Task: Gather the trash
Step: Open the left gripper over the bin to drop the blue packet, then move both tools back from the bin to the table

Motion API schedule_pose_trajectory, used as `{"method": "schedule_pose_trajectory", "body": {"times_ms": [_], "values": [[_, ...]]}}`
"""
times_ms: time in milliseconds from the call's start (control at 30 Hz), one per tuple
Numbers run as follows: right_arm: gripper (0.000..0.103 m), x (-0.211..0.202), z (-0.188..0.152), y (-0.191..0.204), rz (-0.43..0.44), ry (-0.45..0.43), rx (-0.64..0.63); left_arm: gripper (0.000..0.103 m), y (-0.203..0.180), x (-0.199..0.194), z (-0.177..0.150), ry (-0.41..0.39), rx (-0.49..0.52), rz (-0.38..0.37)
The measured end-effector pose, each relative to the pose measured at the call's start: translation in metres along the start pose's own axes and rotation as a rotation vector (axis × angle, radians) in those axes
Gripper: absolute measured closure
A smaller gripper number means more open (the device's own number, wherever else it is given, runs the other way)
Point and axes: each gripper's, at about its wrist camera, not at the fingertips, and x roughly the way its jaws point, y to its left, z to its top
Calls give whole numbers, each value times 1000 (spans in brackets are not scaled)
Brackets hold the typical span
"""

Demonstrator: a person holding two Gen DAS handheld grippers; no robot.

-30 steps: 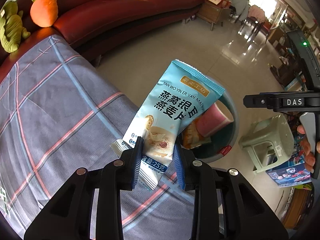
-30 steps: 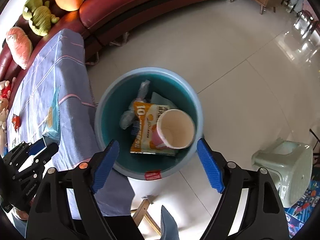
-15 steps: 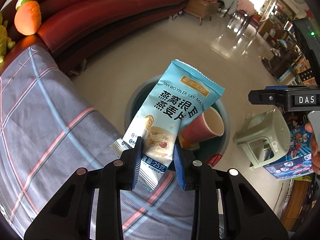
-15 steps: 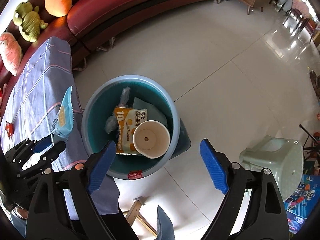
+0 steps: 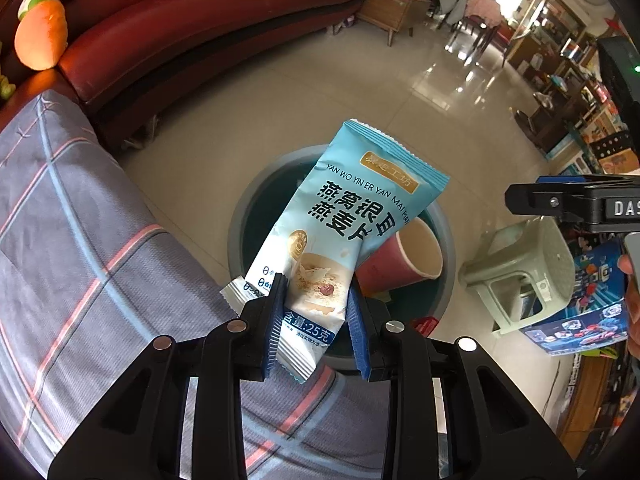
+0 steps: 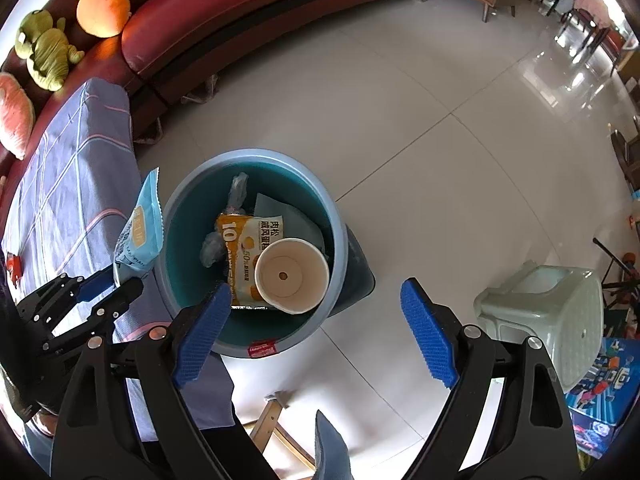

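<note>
Beside the blue bin (image 6: 334, 216), the left gripper (image 5: 316, 316) is pinching a light-blue oatmeal packet (image 5: 344, 224); the right gripper (image 6: 316, 320) is hovering wide open, holding nothing.

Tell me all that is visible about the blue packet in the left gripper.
The packet is a light blue, glossy plastic sachet with crimped ends, Chinese lettering, a cereal picture and "25" printed near its lower end. The left gripper pinches that lower end; the rest tilts up and to the right. It hangs beside the bin, at its rim and the tablecloth's edge, touching only the fingers.
</note>
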Motion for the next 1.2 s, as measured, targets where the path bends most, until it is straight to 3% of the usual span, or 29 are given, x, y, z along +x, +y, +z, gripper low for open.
{"method": "schedule_pose_trajectory", "body": {"times_ms": [233, 267, 367, 400, 733, 1200], "values": [[18, -4, -1, -6, -11, -6, 20, 70, -3, 4, 2, 3, 14, -22], [18, -4, 0, -6, -13, -7, 22, 63, -3, 3, -1, 0, 14, -23], [18, -4, 2, -7, -15, -9, 28, 16, -1, -2, -2, -24, 0, 11], [18, -4, 2, -7, -14, -9, 28, 11, 0, -5, -3, -41, -7, 20], [17, 0, -1, 5, -2, 7, 18, 11, 16, -21, -15, -52, -57, 26], [16, 0, -14, 58, 37, 20, -65, 8, 49, -61, -50, -85, -138, 72]]}}
